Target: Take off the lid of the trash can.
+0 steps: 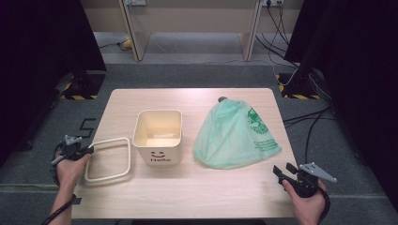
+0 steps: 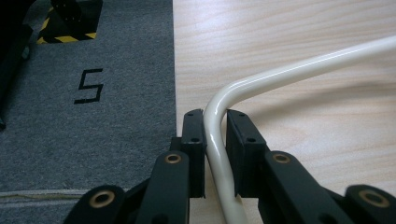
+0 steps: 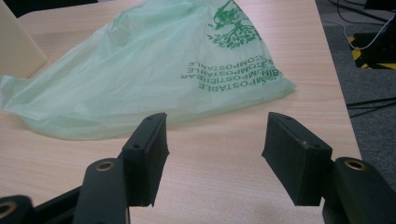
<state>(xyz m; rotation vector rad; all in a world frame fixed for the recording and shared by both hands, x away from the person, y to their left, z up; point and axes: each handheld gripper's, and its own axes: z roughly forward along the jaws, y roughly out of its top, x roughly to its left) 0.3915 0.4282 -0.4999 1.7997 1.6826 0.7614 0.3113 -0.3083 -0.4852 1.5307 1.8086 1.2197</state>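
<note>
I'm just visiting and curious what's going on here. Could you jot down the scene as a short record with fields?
Table: light wood
Bin: cream, open top, "Hello" on its front
Ring: cream frame lying left of the bin
Bag: green, crumpled, right of the bin
Left tongs: closed on the ring's corner at the table edge
Right tongs: open, nothing between them, pointing at the bag

Dark item (image 1: 222, 98) behind green bag (image 1: 234, 136) mostly hidden, perhaps weight.
</note>
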